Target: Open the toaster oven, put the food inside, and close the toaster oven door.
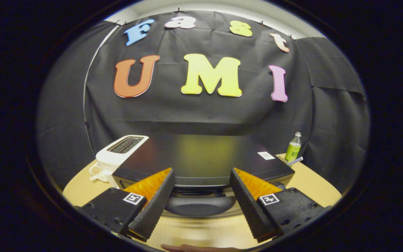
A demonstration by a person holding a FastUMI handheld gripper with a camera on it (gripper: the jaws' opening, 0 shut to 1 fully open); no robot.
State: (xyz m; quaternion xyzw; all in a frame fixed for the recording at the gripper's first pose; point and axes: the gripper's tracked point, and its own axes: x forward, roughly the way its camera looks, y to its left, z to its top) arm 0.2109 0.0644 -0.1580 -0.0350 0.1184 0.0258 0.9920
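- Gripper [201, 175] fingers spread wide apart, holding nothing.
- Toaster oven [201, 157] sits on the wooden surface [313, 182] just ahead of the fingers, its dark top beyond them and its door handle [199, 204] low between them.
- White toaster [117, 154] touches the oven's left side.
- Green bottle [293, 147] stands beyond the oven's right corner.

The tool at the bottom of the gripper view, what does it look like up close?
The tool has two wedge-shaped fingers with ridged, toothed inner faces, standing apart and open above the toaster oven. Each finger sits on a black block fastened with screws, and each block carries a small square black-and-white marker. No cables are visible.
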